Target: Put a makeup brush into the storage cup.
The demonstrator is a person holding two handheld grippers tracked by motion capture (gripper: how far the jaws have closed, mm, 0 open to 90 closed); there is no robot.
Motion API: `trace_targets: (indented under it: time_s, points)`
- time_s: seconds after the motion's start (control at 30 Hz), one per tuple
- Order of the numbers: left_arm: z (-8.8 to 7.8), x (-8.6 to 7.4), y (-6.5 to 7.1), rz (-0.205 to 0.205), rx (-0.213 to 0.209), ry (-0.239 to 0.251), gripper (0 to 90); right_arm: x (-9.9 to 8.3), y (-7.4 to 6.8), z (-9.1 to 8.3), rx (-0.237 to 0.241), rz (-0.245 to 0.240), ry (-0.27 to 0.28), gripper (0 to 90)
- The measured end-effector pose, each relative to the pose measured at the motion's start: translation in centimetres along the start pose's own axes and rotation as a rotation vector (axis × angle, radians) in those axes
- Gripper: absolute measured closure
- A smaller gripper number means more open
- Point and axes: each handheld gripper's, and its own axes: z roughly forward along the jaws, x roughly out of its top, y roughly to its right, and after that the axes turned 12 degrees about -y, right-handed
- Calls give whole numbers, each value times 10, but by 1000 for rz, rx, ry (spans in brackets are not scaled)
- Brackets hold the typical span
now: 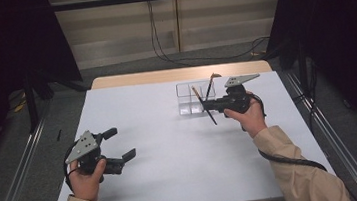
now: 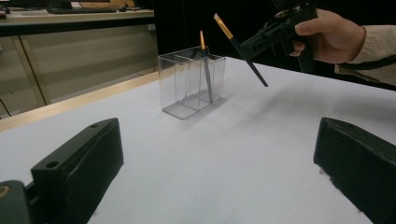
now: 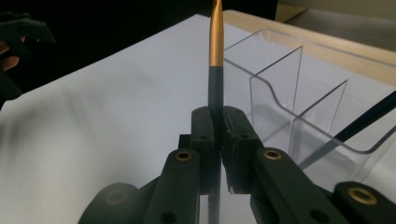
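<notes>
The scene is looked down on from a fixed high view above the near edge of the white surface (image 1: 171, 146), facing forward toward the far wall; both forearms are seen entering from the bottom. The left gripper view is carried low on the left tool (image 1: 121, 144), close above the surface, and is aimed across it toward the clear organiser (image 2: 191, 81) and the right tool (image 2: 252, 46), seen farther off. The right gripper view is set very near its own jaws, closed on a paintbrush (image 3: 215, 60), beside the organiser (image 3: 303, 93). The organiser, the held paintbrush and the white surface are shared by all three views.
</notes>
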Motion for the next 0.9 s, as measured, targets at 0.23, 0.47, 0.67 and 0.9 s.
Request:
trace_targets:
  time_s: [0.23, 0.47, 0.67, 0.9]
  points:
    - [0, 0, 0, 2, 0, 3, 13, 1, 1, -4, -5, 9, 74, 838]
    - [0, 0, 0, -3, -4, 5, 13, 2, 0, -7, -19, 8, 144, 838]
    - [0, 0, 0, -3, -3, 4, 13, 2, 2, -10, -14, 27, 232, 838]
    - [-1, 0, -1, -1, -3, 5, 13, 4, 3, -12, -33, 23, 273, 838]
